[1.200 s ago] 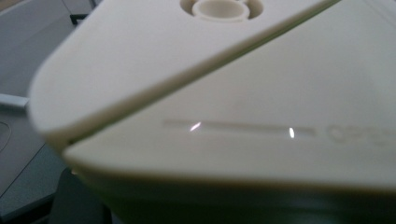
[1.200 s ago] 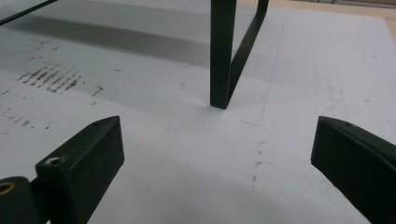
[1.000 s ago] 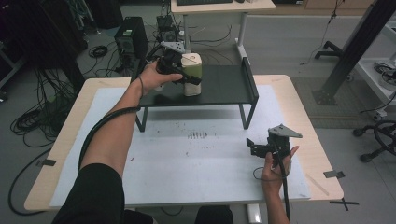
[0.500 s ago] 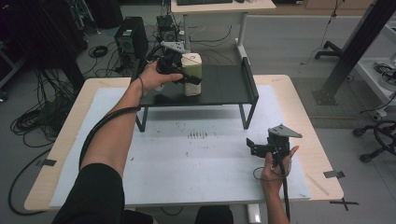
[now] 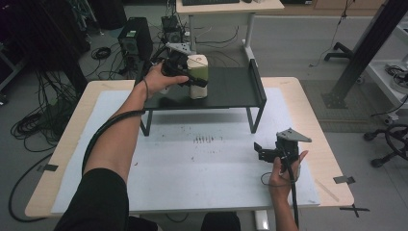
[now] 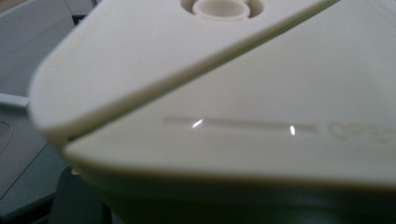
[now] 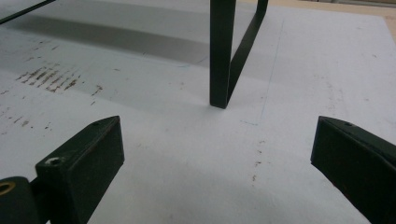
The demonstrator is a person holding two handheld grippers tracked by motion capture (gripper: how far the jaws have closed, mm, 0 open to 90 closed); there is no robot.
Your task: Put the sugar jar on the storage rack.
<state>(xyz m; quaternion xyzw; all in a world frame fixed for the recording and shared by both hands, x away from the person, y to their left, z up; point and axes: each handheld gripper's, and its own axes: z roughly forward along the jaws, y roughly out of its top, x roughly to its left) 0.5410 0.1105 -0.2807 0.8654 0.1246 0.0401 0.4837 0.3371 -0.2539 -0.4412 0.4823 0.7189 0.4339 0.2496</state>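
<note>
A cream container [image 5: 197,62] with a green lower side stands on the left part of a black raised shelf [image 5: 231,91]. My left gripper [image 5: 192,81] reaches in from the left and is shut on the container's side. In the left gripper view the container's cream lid and wall [image 6: 233,116] sit very close to the lens, and the jaws are hidden. My right gripper [image 5: 259,151] hovers low over the white mat at the right, pointing left. Its jaws stand wide open around bare mat [image 7: 217,140].
One leg of the shelf [image 7: 219,60] stands on the mat just ahead of the right gripper. Rust-coloured marks [image 5: 204,139] dot the white mat [image 5: 202,183]. The shelf has a raised lip [image 5: 257,79] at its right end. Cables and equipment lie on the floor behind the table.
</note>
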